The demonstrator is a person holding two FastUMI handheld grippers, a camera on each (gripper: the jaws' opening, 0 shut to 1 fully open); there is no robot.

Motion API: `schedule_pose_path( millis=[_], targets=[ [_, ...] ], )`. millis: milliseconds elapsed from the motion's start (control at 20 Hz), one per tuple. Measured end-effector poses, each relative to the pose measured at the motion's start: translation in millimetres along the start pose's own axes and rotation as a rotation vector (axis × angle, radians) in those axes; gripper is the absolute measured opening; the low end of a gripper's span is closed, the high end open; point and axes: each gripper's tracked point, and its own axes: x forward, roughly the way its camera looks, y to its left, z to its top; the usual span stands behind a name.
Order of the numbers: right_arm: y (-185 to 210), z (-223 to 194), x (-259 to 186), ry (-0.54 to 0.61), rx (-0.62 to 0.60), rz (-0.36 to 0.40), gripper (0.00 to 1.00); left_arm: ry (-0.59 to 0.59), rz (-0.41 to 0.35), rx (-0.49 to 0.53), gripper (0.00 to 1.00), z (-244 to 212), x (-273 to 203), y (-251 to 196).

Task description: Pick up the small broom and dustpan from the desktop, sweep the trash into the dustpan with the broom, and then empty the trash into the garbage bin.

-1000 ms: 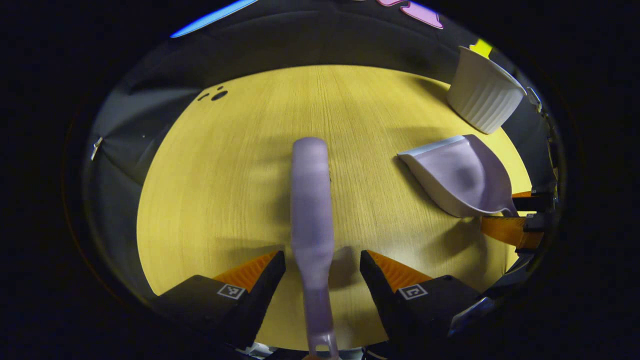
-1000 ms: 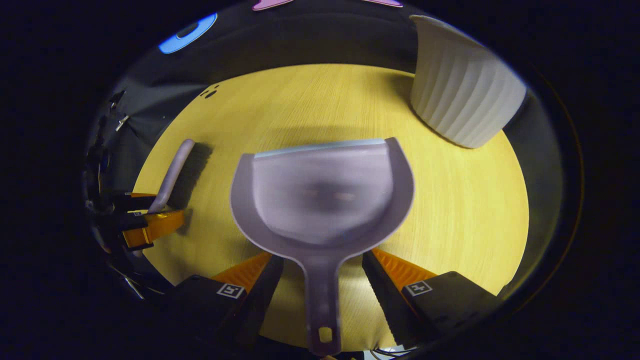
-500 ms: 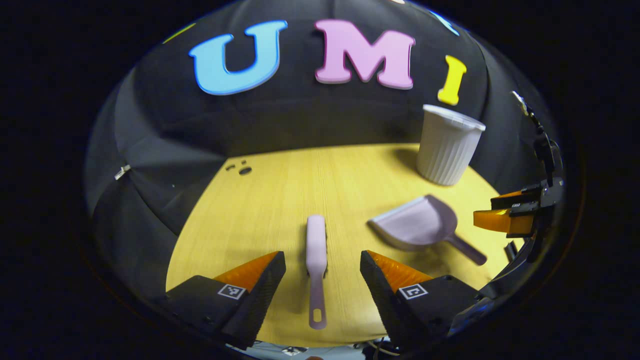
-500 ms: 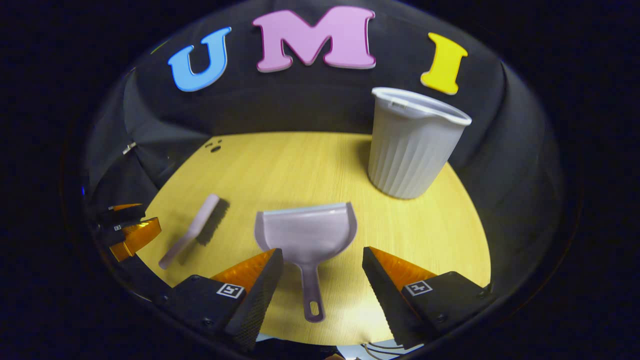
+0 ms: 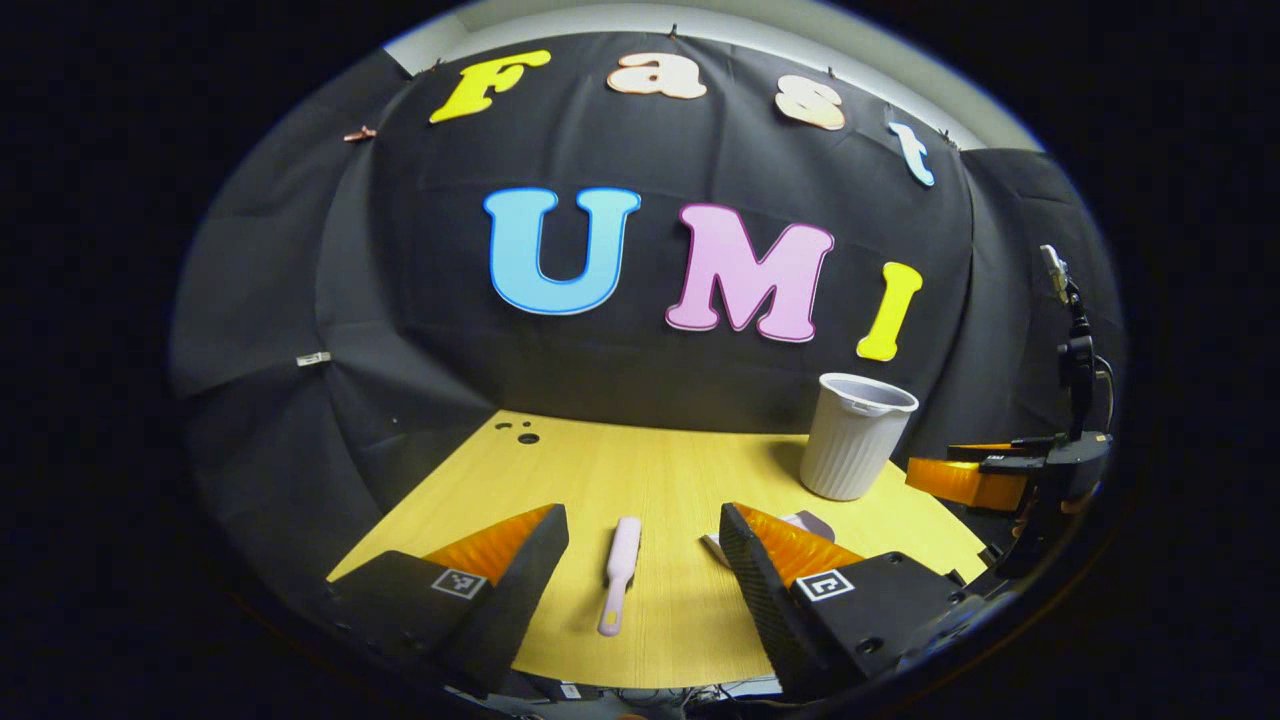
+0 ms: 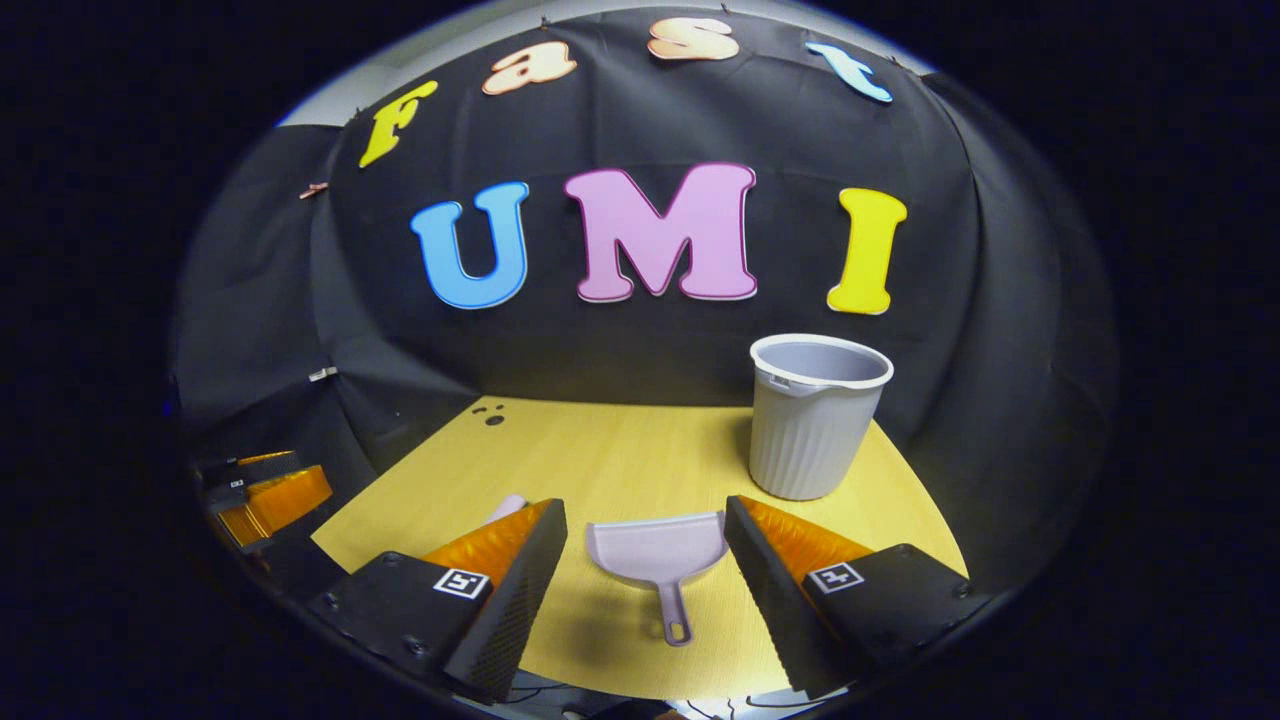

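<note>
In the left gripper view, the left claw (image 5: 645, 540) stands wide apart and holds nothing, its two wedge-shaped fingers (image 5: 500, 560) raised above the near edge of the pale yellow wood-grain bench (image 5: 650, 470). Between them, lying flat on the bench, is the small lilac plastic broom (image 5: 619, 574), a slim smooth bar with a hanging hole in the near end of its handle. Just beside the right-hand finger a corner of the lilac plastic dustpan (image 5: 805, 521) peeks out. Farther back, near the bench's right rear edge, the pale grey ribbed plastic garbage bin (image 5: 855, 448) stands upright, tapering to its base, with a rolled rim. Some small dark holes (image 5: 522, 433) mark the far left corner of the bench. At the far right the other claw appears level with the bin.

In the right gripper view, the right claw (image 6: 645, 535) is also spread wide and empty, poised above the bench with fingers pointing toward the wall. The dustpan (image 6: 658, 555) lies flat between them, its smooth shallow scoop opening away and its short handle toward the camera. The broom's tip (image 6: 507, 508) shows behind the left-hand finger. The bin (image 6: 815, 418) stands beyond, well apart from the dustpan.
</note>
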Motion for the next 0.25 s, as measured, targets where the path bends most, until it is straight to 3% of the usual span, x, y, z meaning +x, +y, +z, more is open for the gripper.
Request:
schedule_pose_path(
  millis=[250],
  targets=[
    [21.6,-32.6,-32.6,0.002,-0.021,0.009,0.99,0.045,0.027,-0.078,0.96,-40.3,-44.7,-15.1]
  ],
)
